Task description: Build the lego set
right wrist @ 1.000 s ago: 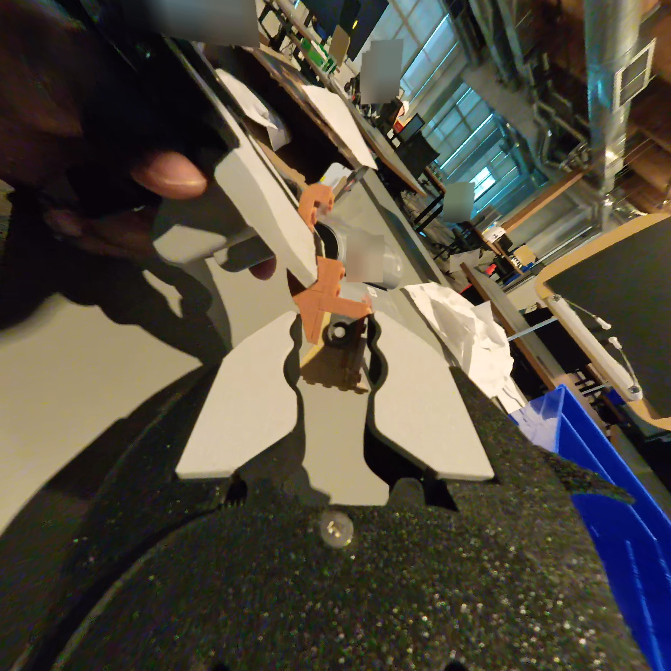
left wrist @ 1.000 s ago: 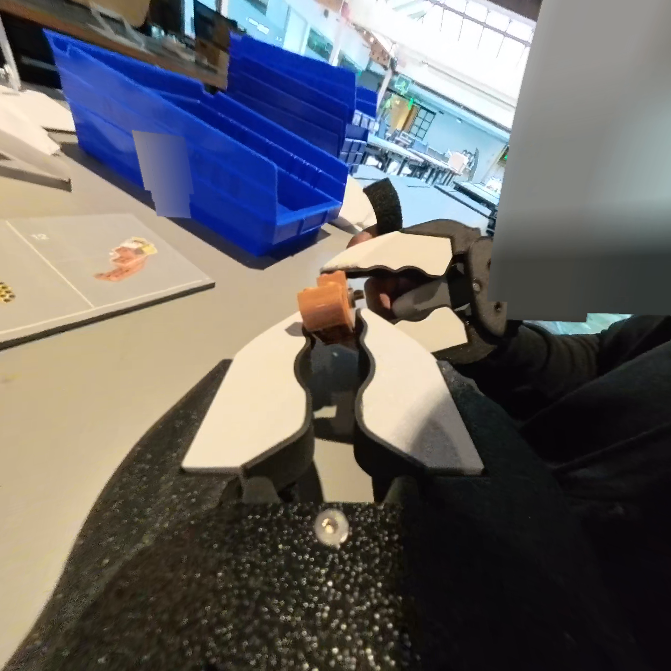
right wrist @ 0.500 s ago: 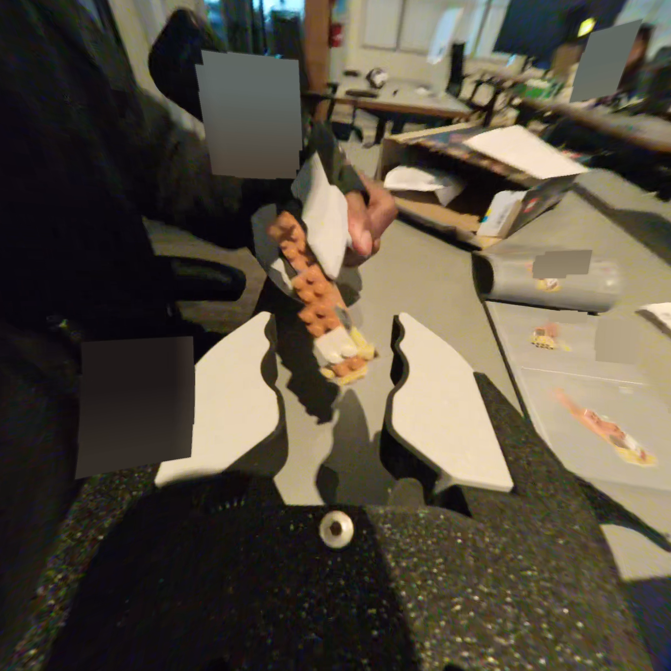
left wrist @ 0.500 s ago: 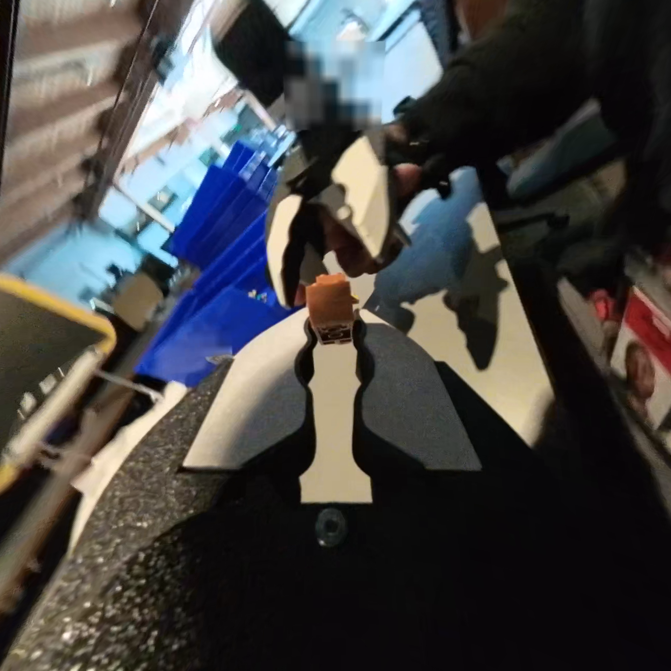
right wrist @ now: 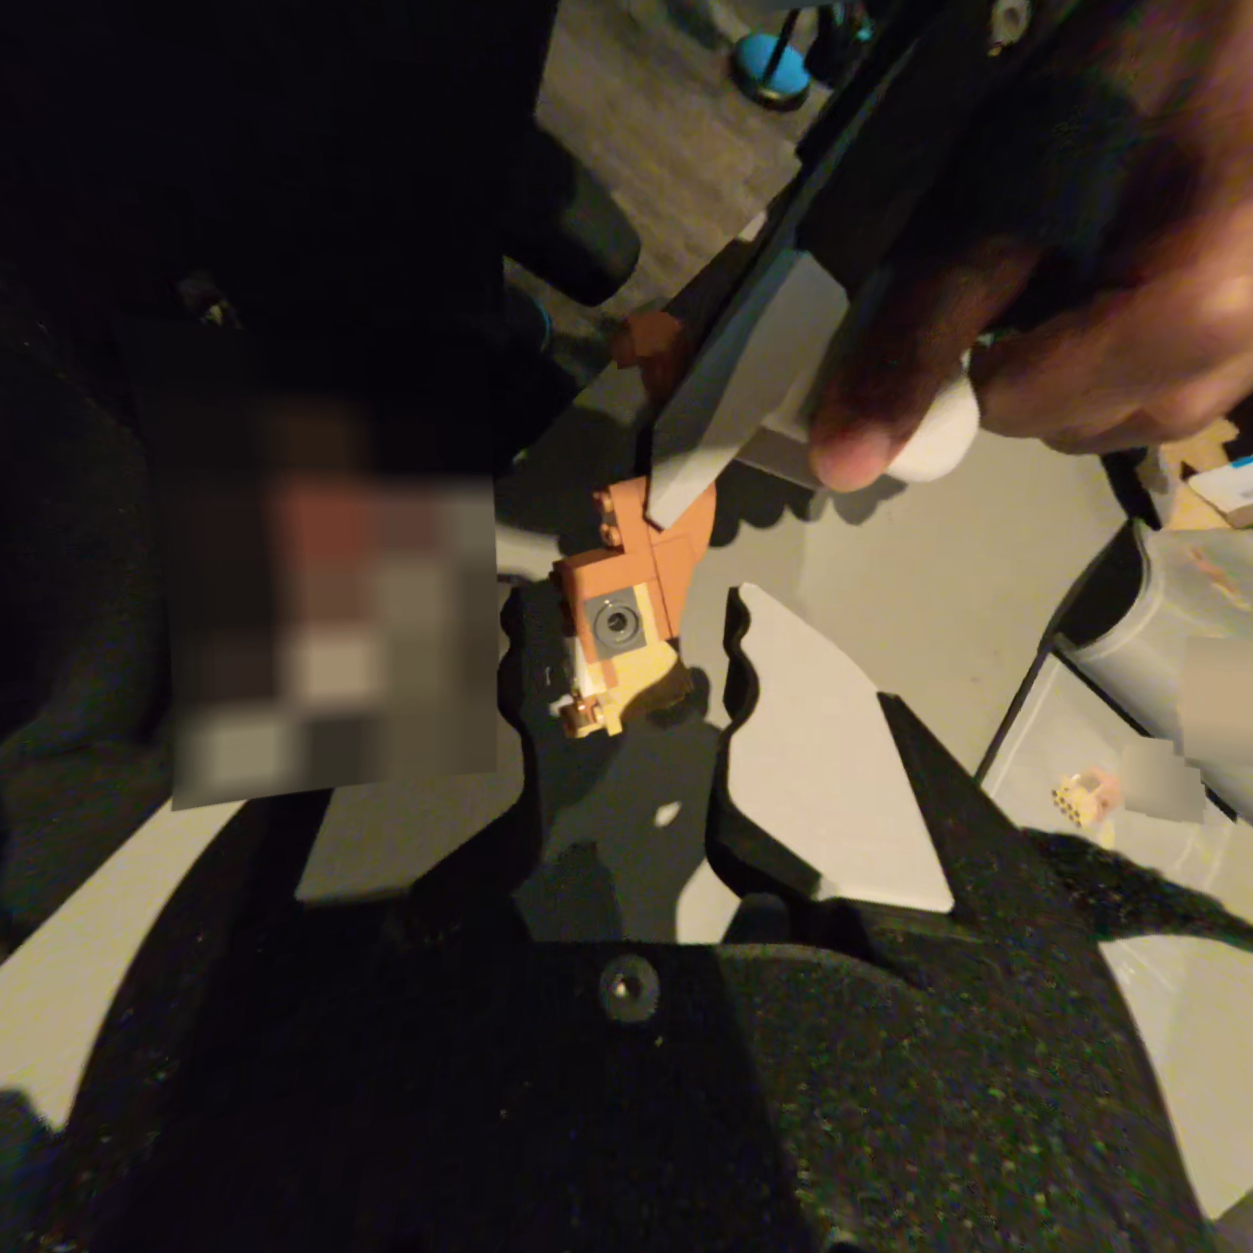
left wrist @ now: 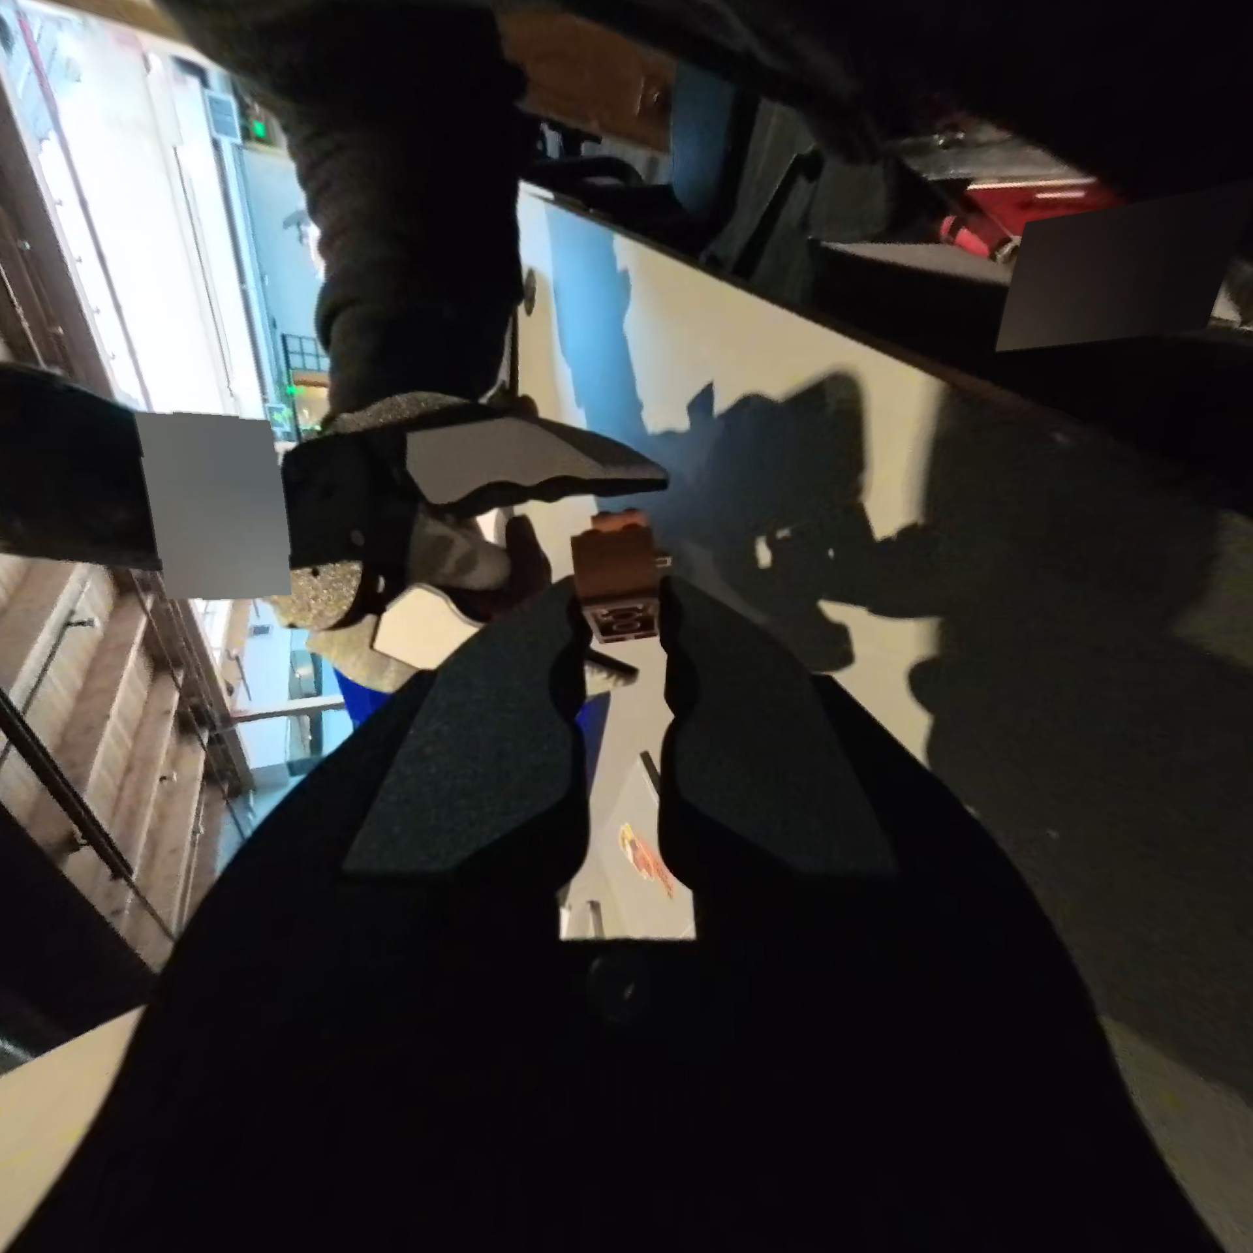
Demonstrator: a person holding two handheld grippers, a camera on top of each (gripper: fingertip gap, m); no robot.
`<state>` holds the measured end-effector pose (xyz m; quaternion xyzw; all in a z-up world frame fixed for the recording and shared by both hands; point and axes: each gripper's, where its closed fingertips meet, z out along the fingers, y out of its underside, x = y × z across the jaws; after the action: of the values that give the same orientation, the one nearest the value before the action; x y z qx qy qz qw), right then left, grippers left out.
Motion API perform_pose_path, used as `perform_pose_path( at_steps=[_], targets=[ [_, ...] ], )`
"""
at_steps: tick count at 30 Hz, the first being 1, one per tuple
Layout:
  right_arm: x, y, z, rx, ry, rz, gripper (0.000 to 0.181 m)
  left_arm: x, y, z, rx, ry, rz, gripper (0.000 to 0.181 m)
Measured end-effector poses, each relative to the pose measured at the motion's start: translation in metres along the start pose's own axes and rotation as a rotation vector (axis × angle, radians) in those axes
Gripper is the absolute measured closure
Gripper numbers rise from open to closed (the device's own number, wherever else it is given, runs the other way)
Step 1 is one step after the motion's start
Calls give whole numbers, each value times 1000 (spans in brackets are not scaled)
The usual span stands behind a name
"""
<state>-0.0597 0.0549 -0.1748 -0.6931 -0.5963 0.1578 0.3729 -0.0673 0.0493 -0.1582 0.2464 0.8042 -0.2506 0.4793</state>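
Note:
My left gripper (left wrist: 620, 600) is shut on an orange-brown lego assembly (left wrist: 613, 566) and holds it in the air above the grey table; this view is rolled almost upside down. In the right wrist view the assembly (right wrist: 634, 583) shows orange bricks, a grey square piece with a hole and tan pieces at its lower end. The left gripper (right wrist: 668, 485) clamps its upper end from the upper right. My right gripper (right wrist: 630, 600) is open, with the assembly's lower end between its fingertips, close to the left one. One of its fingers (left wrist: 515, 461) shows at left in the left wrist view.
The grey table (left wrist: 746, 380) carries shadows of the grippers. An instruction booklet (right wrist: 1085, 800) lies at right with a grey rolled tube (right wrist: 1193, 610) behind it. A blue bin (left wrist: 366, 685) is partly hidden. A person's hand (right wrist: 1051, 352) holds the left gripper.
The right gripper has let go of the assembly and stayed open, and now brackets its lower end. The left gripper has rolled over with the assembly still in it.

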Motion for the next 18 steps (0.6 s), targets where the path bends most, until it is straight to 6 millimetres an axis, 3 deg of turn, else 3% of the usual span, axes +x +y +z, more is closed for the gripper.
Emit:
perform_pose_path(
  at_steps=[1,6,10,15,18],
  targets=[
    [0,2,2,-9,-17,-9,125,1,1,1,10,2,8,162],
    [-2,8,7,17,-71,-9,140,5,4,7,58,0,29,164],
    [6,20,9,7,-44,25,141,7,14,11,61,-7,12,161],
    [29,37,3,23,111,133,142,-5,44,7,33,-107,-221,133],
    [51,47,-5,35,262,211,142,-4,68,5,7,-157,-460,122]
  ],
)
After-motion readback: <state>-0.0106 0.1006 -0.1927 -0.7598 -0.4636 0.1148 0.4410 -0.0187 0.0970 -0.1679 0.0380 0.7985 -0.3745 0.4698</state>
